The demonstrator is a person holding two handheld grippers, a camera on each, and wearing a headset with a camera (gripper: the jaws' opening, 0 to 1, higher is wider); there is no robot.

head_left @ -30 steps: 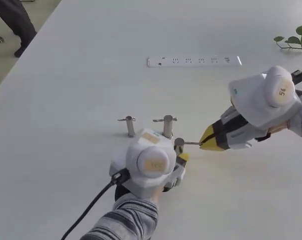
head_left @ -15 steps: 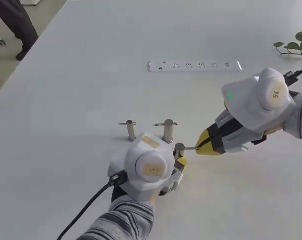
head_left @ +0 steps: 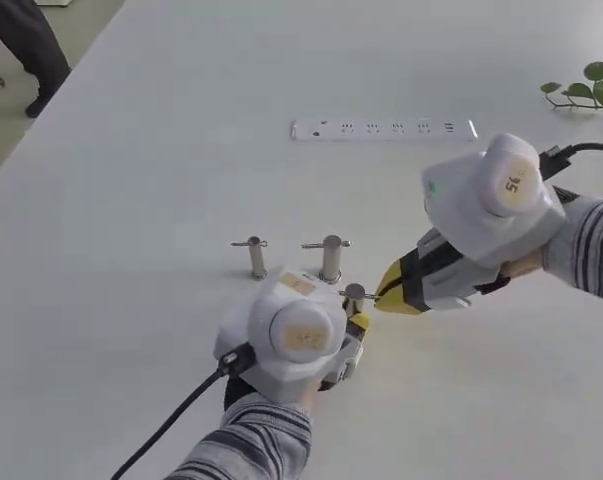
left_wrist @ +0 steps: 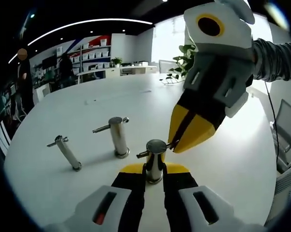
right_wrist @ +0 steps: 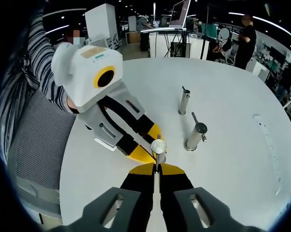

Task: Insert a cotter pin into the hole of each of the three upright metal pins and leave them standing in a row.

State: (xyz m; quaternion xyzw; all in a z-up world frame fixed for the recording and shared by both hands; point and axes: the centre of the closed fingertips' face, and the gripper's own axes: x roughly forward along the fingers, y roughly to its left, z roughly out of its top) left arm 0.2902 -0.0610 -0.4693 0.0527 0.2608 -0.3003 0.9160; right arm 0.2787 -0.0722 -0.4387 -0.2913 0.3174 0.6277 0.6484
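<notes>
Head view, white table [head_left: 131,200]. The landmark is the front pin [head_left: 354,296], upright and nearest the person. Far to its upper left, a person's legs [head_left: 21,35] stand beside the table edge. Left of and behind the front pin is the left pin [head_left: 256,260], upright, with the first cotter pin [head_left: 247,242] crosswise through its top. Just behind the front pin and slightly left is the middle pin [head_left: 330,262], upright, with the second cotter pin [head_left: 324,243] through its top the same way. The three pins stand apart, none touching. The left gripper [head_left: 356,320] meets the front pin from the near-left side, and a black cable [head_left: 171,420] trails off its back. Left gripper view shows its jaws pressed on both sides of the front pin's lower shaft, which stands on the table. The third cotter pin [head_left: 367,294] lies level at the front pin's head, on the right side. Left gripper view shows a short tip poking out the opposite side of the head, so it passes through the hole. The right gripper [head_left: 386,292] sits just right of the front pin, its jaws pinching the third cotter pin's outer end, as the right gripper view also shows. Well behind the front pin is a power strip [head_left: 383,129]. Far right and behind are plant leaves [head_left: 586,88].
</notes>
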